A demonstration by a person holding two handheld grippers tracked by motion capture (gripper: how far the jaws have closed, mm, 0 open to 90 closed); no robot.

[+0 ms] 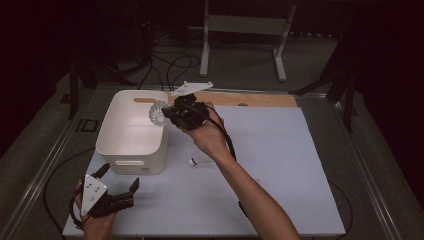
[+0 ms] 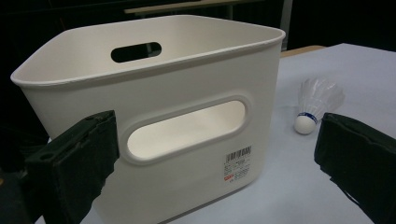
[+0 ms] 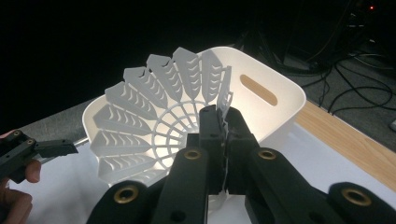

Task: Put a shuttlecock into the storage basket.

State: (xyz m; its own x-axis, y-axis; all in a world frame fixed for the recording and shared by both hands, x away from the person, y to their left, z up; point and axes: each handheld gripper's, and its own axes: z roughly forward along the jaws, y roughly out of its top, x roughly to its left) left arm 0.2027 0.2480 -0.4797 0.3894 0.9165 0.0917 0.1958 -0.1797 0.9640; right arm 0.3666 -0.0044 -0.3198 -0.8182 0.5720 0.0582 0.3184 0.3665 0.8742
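- A dim room; a pale blue table mat [image 1: 270,165] carries the work.
- Left gripper [image 1: 119,186] rests near the table's front edge, jaws spread, grasping nothing.
- White bin [image 1: 112,145] looks empty inside.
- Right gripper [image 1: 169,116], jaws clenched on the plastic shuttlecock [image 1: 158,114] skirt, holds it above the bin's rim; judged next: centre it, then let go.
- A feather shuttlecock [image 1: 199,160] lies on the mat beside the bin.

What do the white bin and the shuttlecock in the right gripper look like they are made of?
Bin: likely moulded plastic, matte off-white, with smooth rounded rims and cut-out handles. Shuttlecock: probably plastic or nylon, its skirt a moulded lattice of ribs rather than real feathers.
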